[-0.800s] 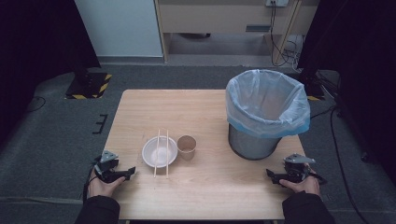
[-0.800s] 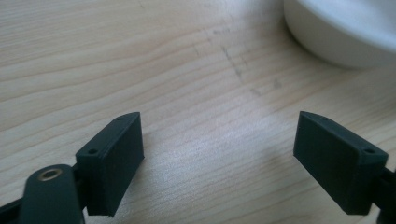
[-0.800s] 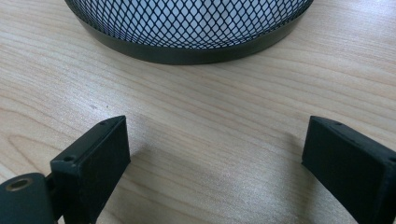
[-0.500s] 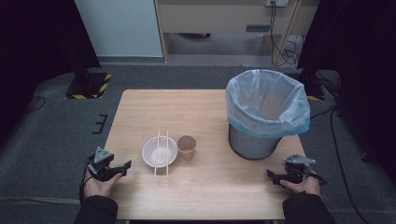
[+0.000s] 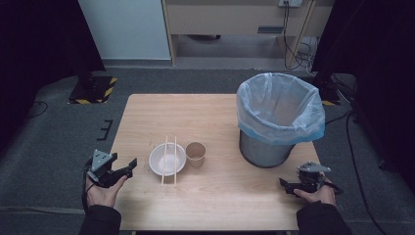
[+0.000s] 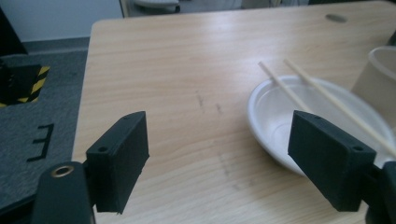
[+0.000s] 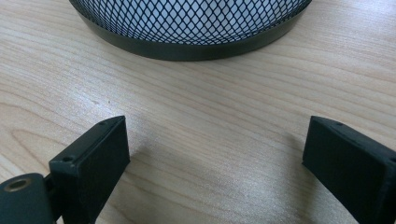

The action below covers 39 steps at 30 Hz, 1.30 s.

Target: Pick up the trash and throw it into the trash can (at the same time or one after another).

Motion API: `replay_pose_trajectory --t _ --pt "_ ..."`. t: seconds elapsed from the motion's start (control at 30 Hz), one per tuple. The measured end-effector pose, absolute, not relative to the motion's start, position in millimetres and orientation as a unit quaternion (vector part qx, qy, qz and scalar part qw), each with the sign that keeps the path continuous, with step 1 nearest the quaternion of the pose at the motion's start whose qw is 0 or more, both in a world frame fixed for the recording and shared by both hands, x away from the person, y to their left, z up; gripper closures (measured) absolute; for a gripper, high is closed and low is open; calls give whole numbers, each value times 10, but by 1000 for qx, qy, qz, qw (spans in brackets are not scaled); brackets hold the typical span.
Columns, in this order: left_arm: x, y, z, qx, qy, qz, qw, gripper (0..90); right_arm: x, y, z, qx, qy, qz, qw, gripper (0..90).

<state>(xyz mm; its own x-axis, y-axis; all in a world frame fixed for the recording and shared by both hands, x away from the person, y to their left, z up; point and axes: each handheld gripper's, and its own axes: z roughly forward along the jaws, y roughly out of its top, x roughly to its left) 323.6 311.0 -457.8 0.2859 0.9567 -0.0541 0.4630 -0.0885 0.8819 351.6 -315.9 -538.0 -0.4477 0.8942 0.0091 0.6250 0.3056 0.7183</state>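
Between our left gripper's (image 6: 217, 158) jaws we see only bare table (image 6: 187, 70); they stand spread wide, nothing held. Just right of them lies the bowl (image 6: 280, 116), with the chopsticks (image 6: 299, 95) laid across its rim and the cup (image 6: 380, 77) past it. Taking the bowl (image 5: 167, 159) as our landmark in the high view: the left gripper (image 5: 128, 166) sits just left of it, raised at the table's edge and angled toward it, while the cup (image 5: 196, 154) stands just right of it and the bin (image 5: 280, 120) farther right and behind.

Against the earlier frames, our left hand (image 5: 102, 188) has lifted and turned its gripper toward the bowl; everything on the table lies unmoved. We judge this as the start of a reach for the bowl or chopsticks, likely to clear them into the bin.

Well right of the bowl, our right gripper (image 5: 285, 184) rests near the bin's foot, jaws (image 7: 215, 158) also spread and empty, waiting.
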Motion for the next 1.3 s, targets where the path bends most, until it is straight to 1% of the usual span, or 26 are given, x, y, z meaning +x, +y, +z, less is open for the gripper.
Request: replay_pose_trajectory --t 0.2,0.3,0.43,0.7,0.8,1.0,1.3 --pt "3249 2994 -4485 672 520 290 440 229 3517 -3154 -5380 486 783 333 201 68" --pt "3265 2922 -4452 667 519 284 452 264 3518 -3150 -5381 486 783 333 201 64" --pt "3304 2821 -4404 665 511 282 466 282 3518 -3145 -5382 486 783 333 199 57" --pt "3393 2676 -4436 669 507 270 472 336 3520 -3142 -5381 487 783 332 199 53" --pt "3429 2610 -4470 674 506 266 468 350 3523 -3140 -5383 486 783 332 200 52" --pt "3502 2449 -4578 694 500 255 451 410 3523 -3139 -5382 487 783 332 200 53" --pt "3618 2323 -4749 720 498 239 421 488 3523 -3140 -5382 487 783 332 200 53"
